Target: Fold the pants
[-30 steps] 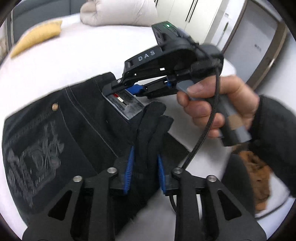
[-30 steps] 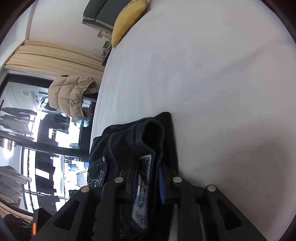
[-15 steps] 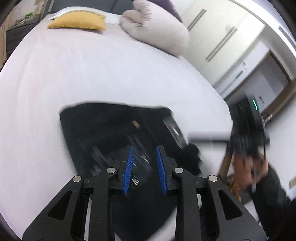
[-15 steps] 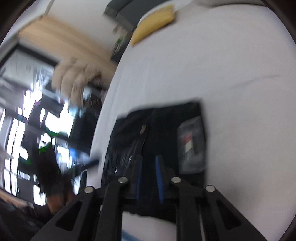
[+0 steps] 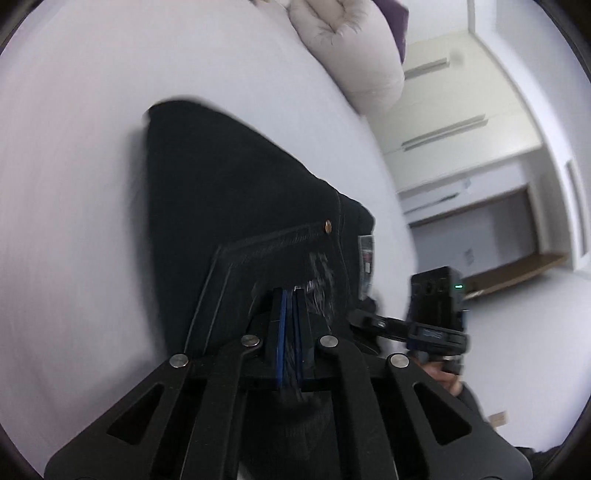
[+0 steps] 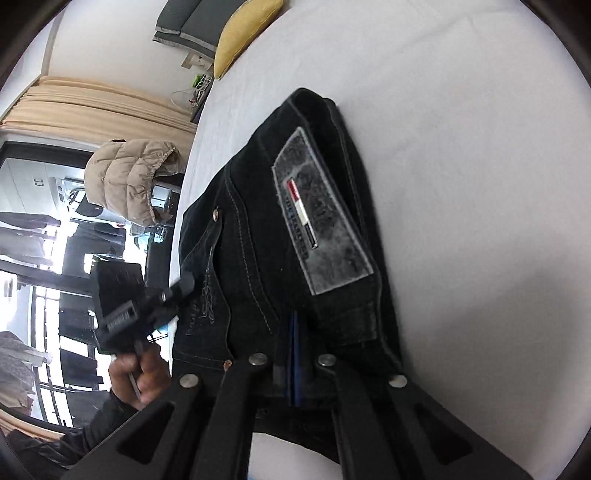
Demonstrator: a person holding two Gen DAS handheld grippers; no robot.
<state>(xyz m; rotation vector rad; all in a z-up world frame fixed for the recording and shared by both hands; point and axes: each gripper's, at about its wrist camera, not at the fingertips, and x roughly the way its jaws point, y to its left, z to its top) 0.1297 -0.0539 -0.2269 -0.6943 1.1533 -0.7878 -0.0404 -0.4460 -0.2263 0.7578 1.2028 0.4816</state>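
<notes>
The black pants [image 5: 221,203] lie folded in a flat bundle on the white bed [image 5: 74,184]. Their grey brand patch [image 6: 321,221] faces up on the waistband. My left gripper [image 5: 291,293] hovers low over the embroidered back pocket, jaws closing, blue pads together with no cloth visible between them. My right gripper [image 6: 293,317] sits over the waistband end of the pants [image 6: 258,240], jaws closing too, pads together. Each gripper shows in the other view: the right gripper [image 5: 354,316] at the bundle's right edge, the left gripper [image 6: 186,284] at the pocket side, held by a hand [image 6: 140,369].
A rolled pale duvet [image 5: 351,48] lies at the far end of the bed. A yellow pillow [image 6: 243,29] rests at the bed's top corner. A beige puffer jacket [image 6: 129,177] hangs beside the bed, in front of a window. The bed sheet [image 6: 461,147] spreads wide to the right.
Both grippers held pants cloth a second ago and have let go; their pads have closed. The pants now lie flat and folded. The left gripper rolled and swung low over the pocket.
</notes>
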